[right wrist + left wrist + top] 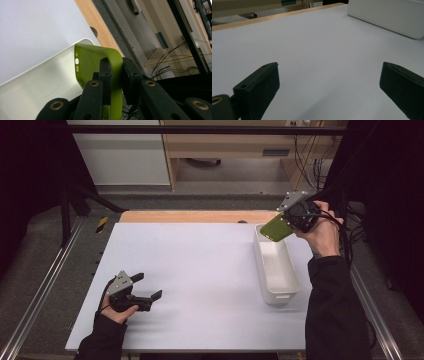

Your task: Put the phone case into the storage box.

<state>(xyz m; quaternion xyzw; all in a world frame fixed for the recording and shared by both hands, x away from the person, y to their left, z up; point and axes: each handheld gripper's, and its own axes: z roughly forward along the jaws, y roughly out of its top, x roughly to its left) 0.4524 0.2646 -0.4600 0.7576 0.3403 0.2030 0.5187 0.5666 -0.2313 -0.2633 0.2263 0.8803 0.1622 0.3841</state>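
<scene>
High view: right gripper point(289, 222) clamps the green phone case point(278, 227) by its wall, tilted over the white bin point(276, 296), probably for dropping; left gripper point(148, 287) rests open, idle.

place: lab – recording bench | signs: black curtains point(30, 195) – aluminium rails point(37, 295) – loose cables point(312, 167)
</scene>
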